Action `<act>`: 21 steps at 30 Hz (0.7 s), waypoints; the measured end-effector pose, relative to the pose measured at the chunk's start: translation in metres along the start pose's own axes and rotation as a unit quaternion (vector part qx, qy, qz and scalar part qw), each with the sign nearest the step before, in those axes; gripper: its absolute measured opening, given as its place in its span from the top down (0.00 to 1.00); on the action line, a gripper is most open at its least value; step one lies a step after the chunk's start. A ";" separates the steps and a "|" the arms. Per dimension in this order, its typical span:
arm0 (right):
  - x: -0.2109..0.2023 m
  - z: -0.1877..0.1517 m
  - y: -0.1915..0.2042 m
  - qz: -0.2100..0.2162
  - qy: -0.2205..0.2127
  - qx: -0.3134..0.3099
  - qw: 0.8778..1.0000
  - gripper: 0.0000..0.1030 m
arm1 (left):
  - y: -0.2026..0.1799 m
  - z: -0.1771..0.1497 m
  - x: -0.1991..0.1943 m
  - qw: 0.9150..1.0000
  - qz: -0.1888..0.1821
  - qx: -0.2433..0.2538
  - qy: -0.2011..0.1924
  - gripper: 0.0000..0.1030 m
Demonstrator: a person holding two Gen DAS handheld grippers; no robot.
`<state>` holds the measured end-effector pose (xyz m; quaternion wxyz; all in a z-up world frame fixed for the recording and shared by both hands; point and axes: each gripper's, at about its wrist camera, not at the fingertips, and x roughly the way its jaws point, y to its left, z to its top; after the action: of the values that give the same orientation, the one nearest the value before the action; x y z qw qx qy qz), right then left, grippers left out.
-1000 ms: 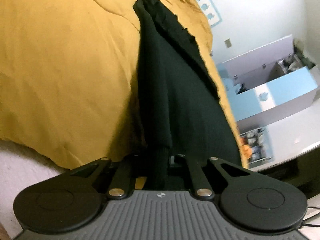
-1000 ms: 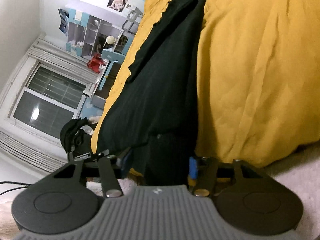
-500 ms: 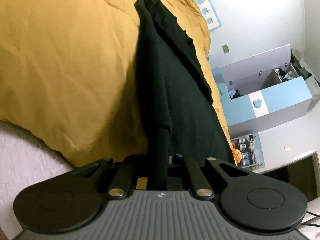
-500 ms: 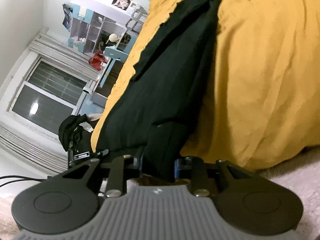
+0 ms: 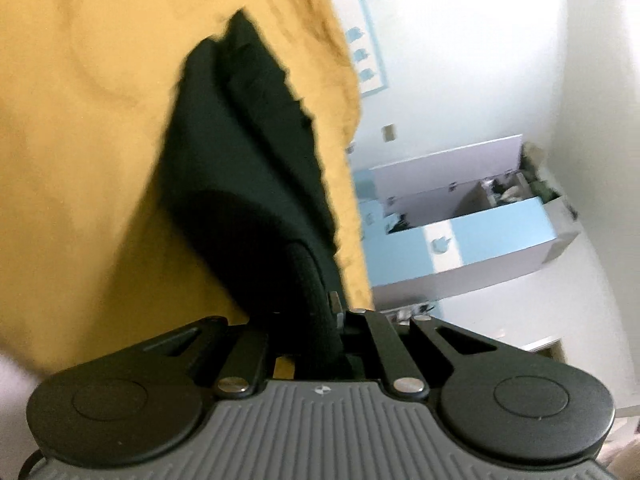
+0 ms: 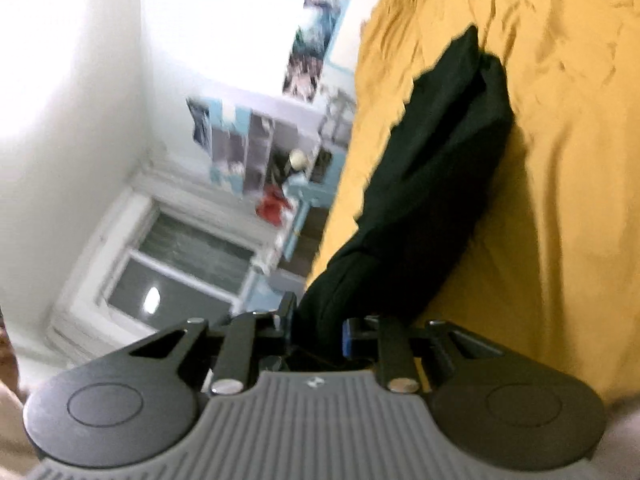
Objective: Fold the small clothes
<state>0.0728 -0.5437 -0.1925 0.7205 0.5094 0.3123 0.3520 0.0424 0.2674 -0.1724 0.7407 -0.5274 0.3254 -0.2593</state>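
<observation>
**Near hem gripped, fold about to go over**

Left gripper [image 5: 316, 320] is clamped tight on the garment [image 5: 240, 168]; right gripper [image 6: 318, 328] is closing on its own bunched corner [image 6: 332, 300]; next, I judge, carry both forward (level). Ahead lies the cover [image 5: 80, 140]; beyond, shelves [image 5: 460, 216]; nothing blocks.

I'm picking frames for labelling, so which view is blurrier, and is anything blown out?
Both wrist views smear with motion. Left wrist: the black garment and yellow bedspread have soft edges, and the white wall is bright but readable. Right wrist: the shelves and window streak worse, and the wall at upper left is blown out.
</observation>
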 end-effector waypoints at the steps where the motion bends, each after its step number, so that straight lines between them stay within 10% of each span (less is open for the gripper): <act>1: 0.003 0.005 0.002 0.004 -0.013 0.005 1.000 0.84 | -0.003 0.009 0.004 1.000 -0.010 0.000 -0.007 0.94; 10: 0.058 0.095 0.015 0.000 -0.093 -0.024 0.995 0.85 | -0.028 0.118 0.073 0.997 -0.061 0.028 -0.034 0.94; 21: 0.192 0.272 -0.039 -0.076 -0.133 -0.040 0.987 0.86 | -0.004 0.262 0.198 0.999 0.003 0.029 -0.041 0.94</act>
<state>0.4073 -0.5344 -0.1693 0.8001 0.4973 0.2367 0.2378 0.3698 0.2827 -0.1487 0.7690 -0.5153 0.2886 -0.2444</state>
